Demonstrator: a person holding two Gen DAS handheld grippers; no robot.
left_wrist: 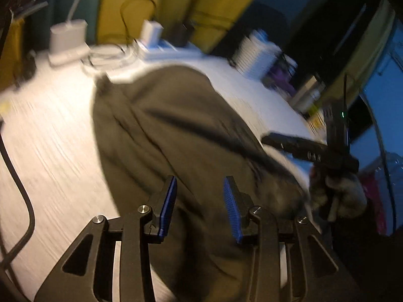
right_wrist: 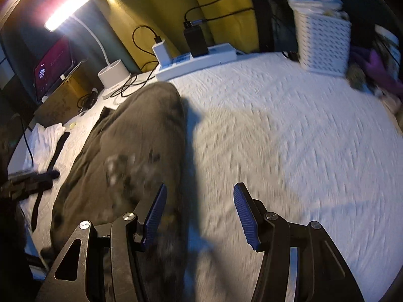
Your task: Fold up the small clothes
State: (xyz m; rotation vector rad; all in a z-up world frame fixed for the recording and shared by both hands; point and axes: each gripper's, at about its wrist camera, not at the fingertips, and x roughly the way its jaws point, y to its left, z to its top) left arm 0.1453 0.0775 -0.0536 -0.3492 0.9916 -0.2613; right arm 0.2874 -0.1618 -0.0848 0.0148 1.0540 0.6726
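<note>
On table (right_wrist: pixel 277 130) | white basket (right_wrist: pixel 323 46): pale contents, blurred | olive garment (right_wrist: pixel 131 151) flat

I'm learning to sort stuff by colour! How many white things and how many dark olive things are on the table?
White: 4 — lamp base, power strip, basket, white cloth
Dark olive: 1 — olive garment
Total: 5

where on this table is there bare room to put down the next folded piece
Most open: the white tabletop right of the olive garment, bordered by the power strip behind and the white basket at the far right. A narrower bare strip lies left of the garment. Crowded: the back edge with lamp base, chargers and cables, and the far right corner's purple cloth.
</note>
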